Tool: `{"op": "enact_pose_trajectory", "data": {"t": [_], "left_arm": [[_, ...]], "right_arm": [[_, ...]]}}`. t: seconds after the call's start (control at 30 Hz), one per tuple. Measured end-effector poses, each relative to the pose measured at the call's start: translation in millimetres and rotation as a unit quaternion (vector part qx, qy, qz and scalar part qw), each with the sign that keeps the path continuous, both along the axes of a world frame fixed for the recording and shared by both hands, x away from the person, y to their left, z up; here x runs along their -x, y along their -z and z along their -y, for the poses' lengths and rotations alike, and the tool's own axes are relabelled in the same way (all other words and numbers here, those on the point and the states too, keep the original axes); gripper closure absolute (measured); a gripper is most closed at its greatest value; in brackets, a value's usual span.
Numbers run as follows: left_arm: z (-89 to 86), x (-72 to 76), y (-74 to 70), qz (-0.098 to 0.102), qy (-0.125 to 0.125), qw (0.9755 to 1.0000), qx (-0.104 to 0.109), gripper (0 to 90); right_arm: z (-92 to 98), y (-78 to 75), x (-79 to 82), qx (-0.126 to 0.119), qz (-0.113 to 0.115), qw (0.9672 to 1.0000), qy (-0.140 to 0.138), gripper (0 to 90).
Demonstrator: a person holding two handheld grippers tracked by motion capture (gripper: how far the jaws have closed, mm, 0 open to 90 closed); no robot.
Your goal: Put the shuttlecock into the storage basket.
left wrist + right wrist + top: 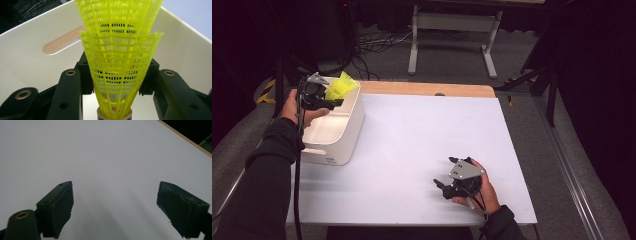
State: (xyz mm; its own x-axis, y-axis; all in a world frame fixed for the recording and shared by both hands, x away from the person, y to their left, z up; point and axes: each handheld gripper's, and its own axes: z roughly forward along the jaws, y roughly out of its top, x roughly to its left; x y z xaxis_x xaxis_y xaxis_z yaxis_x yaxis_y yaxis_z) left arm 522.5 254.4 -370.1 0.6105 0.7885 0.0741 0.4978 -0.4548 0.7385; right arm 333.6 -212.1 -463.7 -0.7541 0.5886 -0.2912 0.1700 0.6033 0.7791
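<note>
Left tool, upper left of the high view, pinches yellow plastic shuttlecocks over the white bin. Left gripper view: two mesh skirts nested, one inside the other, jaws pressed on the lower skirt from both sides, cork end w/ a pale band at bottom centre of frame, bin walls behind.

Handling, as a judgement: v. light, skirt is thin springy lattice, so it prob. flexes under the pads and can crush or pop out if squeezed hard. The nested pair may slip apart. Firmer hold likely lower, near the cork base, where the cone is narrow and stiffer.

Right tool, lower right, rests spread and empty over the bare white worktop.
</note>
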Motion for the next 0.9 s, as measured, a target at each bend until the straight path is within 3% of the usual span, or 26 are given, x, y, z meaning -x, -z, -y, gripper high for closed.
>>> {"op": "enact_pose_trajectory", "data": {"t": [0.23,0.37,0.43,0.5,0.57,0.7,0.9], "left_arm": [[-4.1,-2.2,1.9,-0.011,-0.01,0.9999,-0.003,57.6],[-5.5,-5.8,6.6,-0.027,-0.025,0.9991,-0.023,57.8],[-5.3,-8.5,8.7,-0.04,-0.021,0.9987,-0.023,57.8],[-1.6,-11.7,11.0,-0.057,-0.016,0.9975,-0.039,57.7],[-1.4,-12.9,11.0,-0.057,-0.016,0.9973,-0.044,57.8],[1.0,-15.9,14.6,-0.077,-0.014,0.9953,-0.058,57.4],[2.9,-18.7,15.1,-0.083,-0.014,0.9947,-0.059,53.1]], "right_arm": [[-0.5,0.0,0.7,-0.001,0.0,1.0,0.0,14.0],[-1.9,1.1,0.5,0.001,-0.003,1.0,-0.002,14.0],[-2.3,1.2,0.5,0.001,-0.004,1.0,-0.002,14.0],[-3.0,0.8,1.3,0.001,-0.003,1.0,-0.003,14.0],[-2.5,0.2,1.5,-0.001,-0.003,1.0,-0.003,13.9],[-1.4,-0.2,1.2,-0.001,-0.005,1.0,0.0,13.9],[-0.5,-0.3,0.4,-0.001,-0.008,1.0,0.004,14.0]]}}
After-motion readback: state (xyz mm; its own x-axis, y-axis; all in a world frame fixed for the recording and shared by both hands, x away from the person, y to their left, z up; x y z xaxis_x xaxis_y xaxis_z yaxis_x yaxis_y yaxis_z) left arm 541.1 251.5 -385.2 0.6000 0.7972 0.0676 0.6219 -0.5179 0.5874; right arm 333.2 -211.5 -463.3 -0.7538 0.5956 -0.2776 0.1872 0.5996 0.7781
